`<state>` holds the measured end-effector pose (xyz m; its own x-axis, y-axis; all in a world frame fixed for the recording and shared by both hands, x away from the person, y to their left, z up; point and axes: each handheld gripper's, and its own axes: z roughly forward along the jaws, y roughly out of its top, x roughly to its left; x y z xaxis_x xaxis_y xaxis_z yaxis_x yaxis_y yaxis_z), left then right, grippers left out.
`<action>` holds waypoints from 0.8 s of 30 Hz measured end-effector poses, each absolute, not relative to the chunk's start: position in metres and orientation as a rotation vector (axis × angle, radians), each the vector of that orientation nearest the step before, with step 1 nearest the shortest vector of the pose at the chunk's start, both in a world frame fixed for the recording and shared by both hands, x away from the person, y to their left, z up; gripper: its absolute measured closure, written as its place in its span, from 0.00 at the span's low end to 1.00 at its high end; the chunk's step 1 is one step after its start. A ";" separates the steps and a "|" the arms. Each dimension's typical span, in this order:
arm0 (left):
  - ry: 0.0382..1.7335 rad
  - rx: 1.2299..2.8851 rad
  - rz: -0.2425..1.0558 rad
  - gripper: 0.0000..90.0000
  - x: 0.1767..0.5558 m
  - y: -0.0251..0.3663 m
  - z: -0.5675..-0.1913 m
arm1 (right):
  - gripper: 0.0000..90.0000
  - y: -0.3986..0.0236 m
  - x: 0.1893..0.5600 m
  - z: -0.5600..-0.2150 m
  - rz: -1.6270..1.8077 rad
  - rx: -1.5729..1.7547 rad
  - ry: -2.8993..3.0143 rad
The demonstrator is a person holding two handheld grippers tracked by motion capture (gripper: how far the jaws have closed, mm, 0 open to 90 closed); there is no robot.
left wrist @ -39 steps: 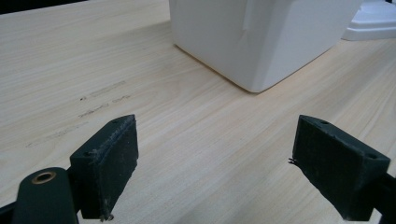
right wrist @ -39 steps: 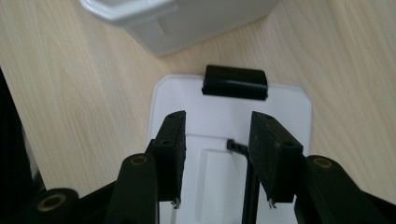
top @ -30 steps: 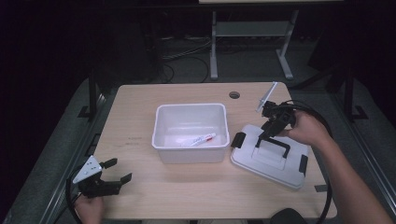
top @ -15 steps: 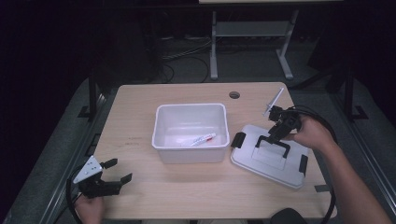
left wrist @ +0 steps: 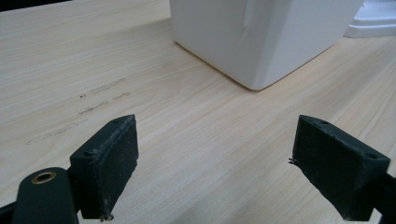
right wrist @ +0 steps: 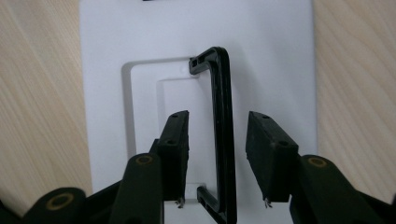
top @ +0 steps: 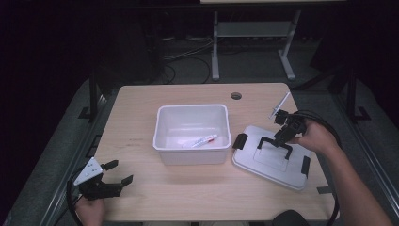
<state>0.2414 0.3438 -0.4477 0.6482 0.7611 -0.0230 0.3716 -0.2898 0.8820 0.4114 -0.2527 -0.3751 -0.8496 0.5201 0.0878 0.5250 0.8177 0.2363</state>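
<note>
Lower left of the high view: left gripper (top: pixel 114 179) rests idle, jaws wide apart, empty. Centre: white rectangular plastic bin (top: pixel 192 155). Right: flat white plastic lid (top: pixel 270 165); its raised black handle (right wrist: pixel 223 135) runs lengthwise between the right gripper's (right wrist: pixel 218 144) narrowing jaws, untouched. The right gripper view alone reveals both gaps.

Bright, evenly lit table (top: pixel 141 197) amid dark surroundings; sharp close-ups.
</note>
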 end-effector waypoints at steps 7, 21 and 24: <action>0.898 1.898 0.503 0.15 0.241 0.344 -0.448 | 0.71 -0.257 0.412 -0.383 -0.392 -0.867 -2.966; 0.899 1.903 0.502 0.15 0.241 0.344 -0.448 | 0.87 -0.255 0.412 -0.387 -0.374 -0.842 -2.955; 0.899 1.904 0.501 0.15 0.241 0.344 -0.448 | 0.88 -0.254 0.412 -0.387 -0.371 -0.834 -2.957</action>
